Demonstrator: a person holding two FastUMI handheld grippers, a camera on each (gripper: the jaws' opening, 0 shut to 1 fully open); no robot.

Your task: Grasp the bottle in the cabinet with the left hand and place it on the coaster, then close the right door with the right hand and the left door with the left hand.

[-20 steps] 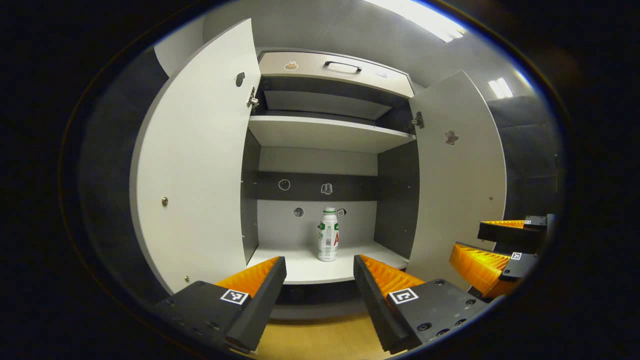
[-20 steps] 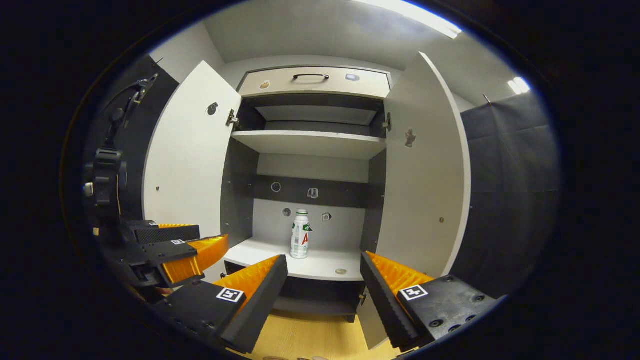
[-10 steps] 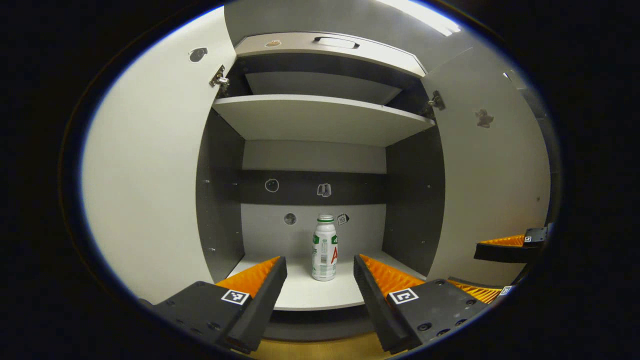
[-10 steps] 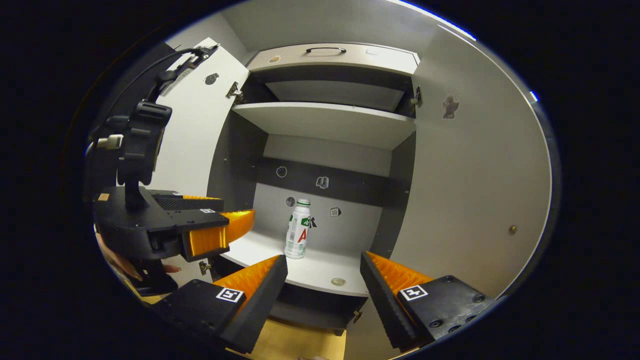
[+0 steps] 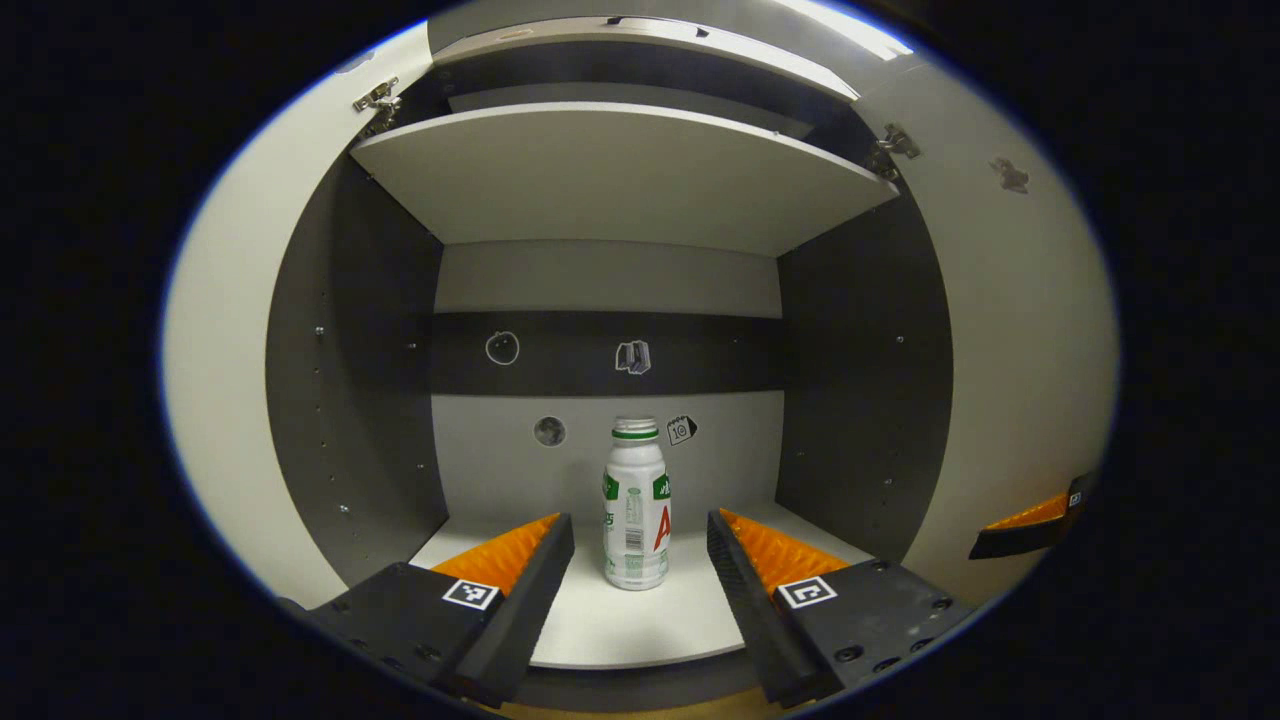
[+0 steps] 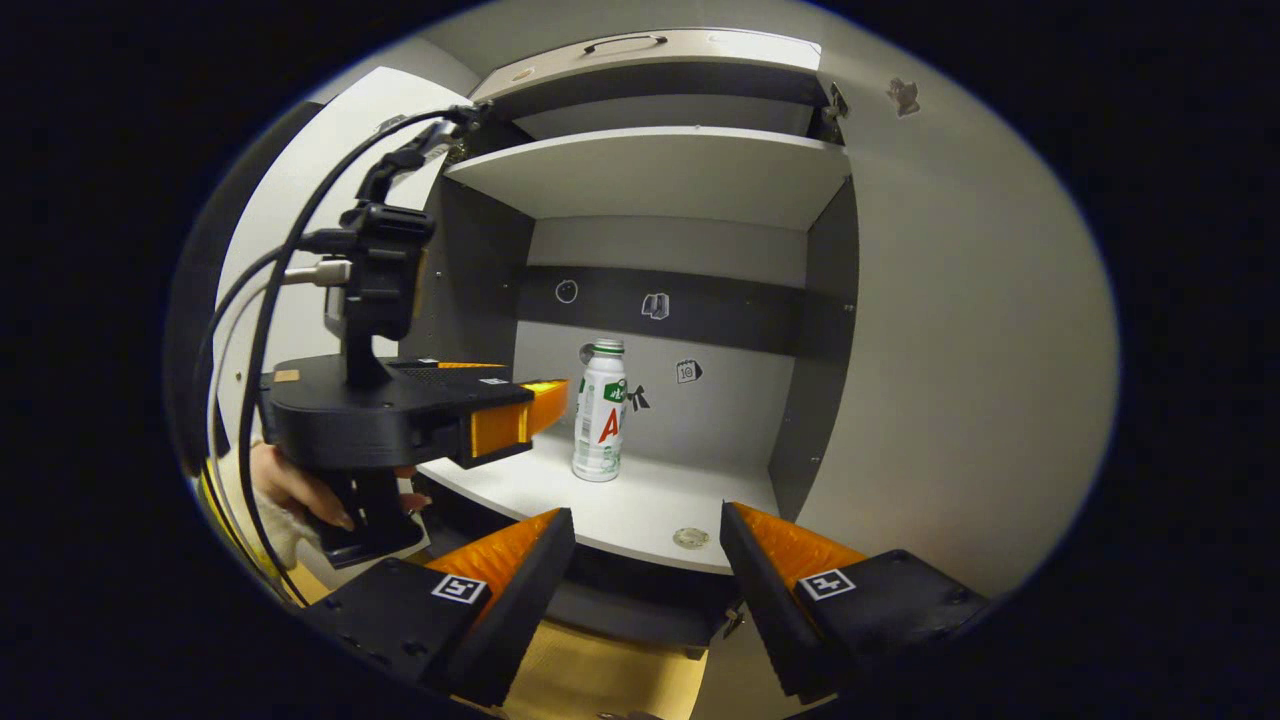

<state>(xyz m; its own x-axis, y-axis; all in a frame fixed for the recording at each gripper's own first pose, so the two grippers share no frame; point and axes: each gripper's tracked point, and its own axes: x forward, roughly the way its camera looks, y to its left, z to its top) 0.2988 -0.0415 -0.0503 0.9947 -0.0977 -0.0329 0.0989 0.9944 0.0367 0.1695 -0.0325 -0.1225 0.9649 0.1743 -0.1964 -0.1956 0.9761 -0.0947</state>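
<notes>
A white bottle [image 5: 636, 510] with a green cap and a green and red label stands upright on the cabinet's lower shelf [image 5: 640, 625], near the back wall. My left gripper [image 5: 640, 530] is open and level with the bottle, which sits ahead between its two fingers without touching them. In the right gripper view the same bottle [image 6: 600, 415] stands just past the left gripper [image 6: 530, 415], held by a hand [image 6: 300, 495]. My right gripper [image 6: 645, 525] is open with nothing between its fingers, in front of the shelf's edge. Both cabinet doors stand open.
The left door [image 5: 225, 370] and the right door [image 5: 1010, 340] flank the opening. An upper shelf [image 5: 620, 175] hangs overhead. A small round disc [image 6: 690, 538] lies on the lower shelf near its front edge. Cables [image 6: 290, 270] trail from the left gripper. Wooden floor [image 6: 610, 680] lies below.
Both grippers have moved forward toward the cabinet. The left gripper now reaches into the opening with the bottle larger and centred between its fingers. Both stay open.
</notes>
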